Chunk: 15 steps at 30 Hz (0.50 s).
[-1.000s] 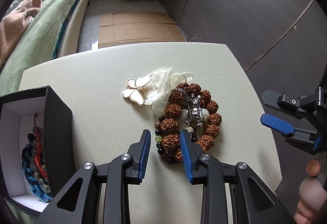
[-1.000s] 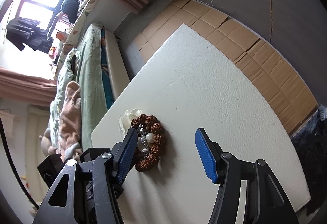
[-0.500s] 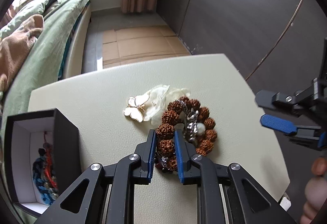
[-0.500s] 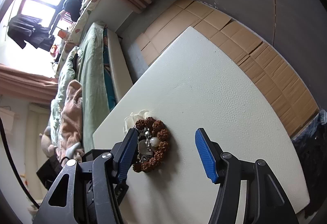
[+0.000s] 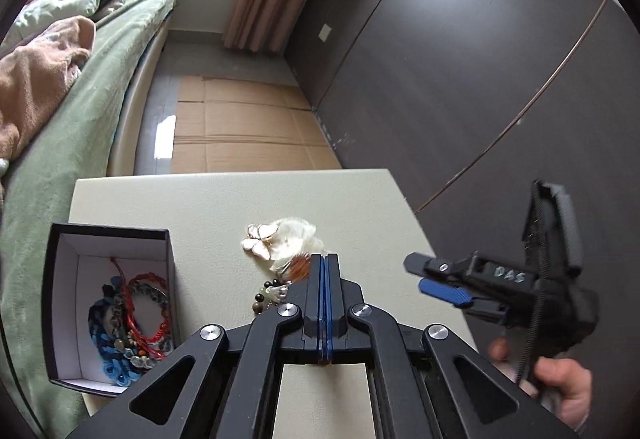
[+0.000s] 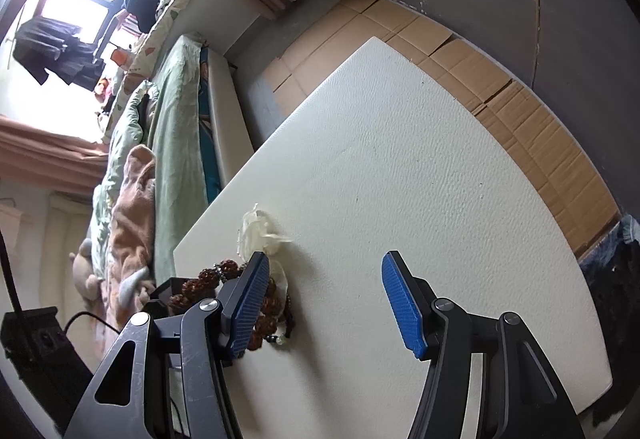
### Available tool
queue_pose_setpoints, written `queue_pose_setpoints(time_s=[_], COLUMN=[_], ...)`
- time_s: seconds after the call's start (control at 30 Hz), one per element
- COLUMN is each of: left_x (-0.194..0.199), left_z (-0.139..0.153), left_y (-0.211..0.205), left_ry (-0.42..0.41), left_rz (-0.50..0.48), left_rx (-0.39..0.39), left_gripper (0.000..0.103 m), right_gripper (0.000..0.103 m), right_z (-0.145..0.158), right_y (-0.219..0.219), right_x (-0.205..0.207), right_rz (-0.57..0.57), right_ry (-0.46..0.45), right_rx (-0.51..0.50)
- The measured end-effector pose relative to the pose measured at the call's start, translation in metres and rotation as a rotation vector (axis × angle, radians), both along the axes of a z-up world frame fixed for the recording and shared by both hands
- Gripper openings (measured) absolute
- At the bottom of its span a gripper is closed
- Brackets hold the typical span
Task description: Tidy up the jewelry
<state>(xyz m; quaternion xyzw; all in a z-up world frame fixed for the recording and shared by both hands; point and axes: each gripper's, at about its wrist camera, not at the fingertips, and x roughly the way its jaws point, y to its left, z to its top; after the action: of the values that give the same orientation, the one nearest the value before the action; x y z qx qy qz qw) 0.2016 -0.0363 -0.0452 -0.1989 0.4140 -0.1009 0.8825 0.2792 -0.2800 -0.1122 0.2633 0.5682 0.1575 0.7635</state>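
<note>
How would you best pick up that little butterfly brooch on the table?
Probably pinch the butterfly brooch across its narrow middle, where the wings meet, coming straight down from above. It lies flat on the table, and cream fabric crowds its right side.

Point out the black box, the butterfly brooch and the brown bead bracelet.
Box (image 5: 51,303): left wrist view, on its dark left wall.
Butterfly brooch (image 5: 259,239): left wrist view, on a white wing.
Bead bracelet (image 6: 208,275): right wrist view, on a brown bead left of the blue pad.
</note>
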Motion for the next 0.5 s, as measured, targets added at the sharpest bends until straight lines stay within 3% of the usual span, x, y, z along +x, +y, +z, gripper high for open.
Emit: queue_pose_setpoints(time_s=[0.17,0.5], left_x=[-0.005,0.007], left_z=[0.006,-0.031], left_y=[0.011,-0.007], left_ry=[-0.015,0.165], left_rz=[0.028,-0.056], left_rx=[0.023,0.049], left_gripper=[0.0,0.002], right_gripper=[0.06,0.06], right_z=[-0.001,-0.003], right_y=[0.006,0.008], right_x=[-0.002,-0.002], right_rz=[0.011,0.013], right_ry=[-0.002,0.002], right_rx=[-0.013,-0.014])
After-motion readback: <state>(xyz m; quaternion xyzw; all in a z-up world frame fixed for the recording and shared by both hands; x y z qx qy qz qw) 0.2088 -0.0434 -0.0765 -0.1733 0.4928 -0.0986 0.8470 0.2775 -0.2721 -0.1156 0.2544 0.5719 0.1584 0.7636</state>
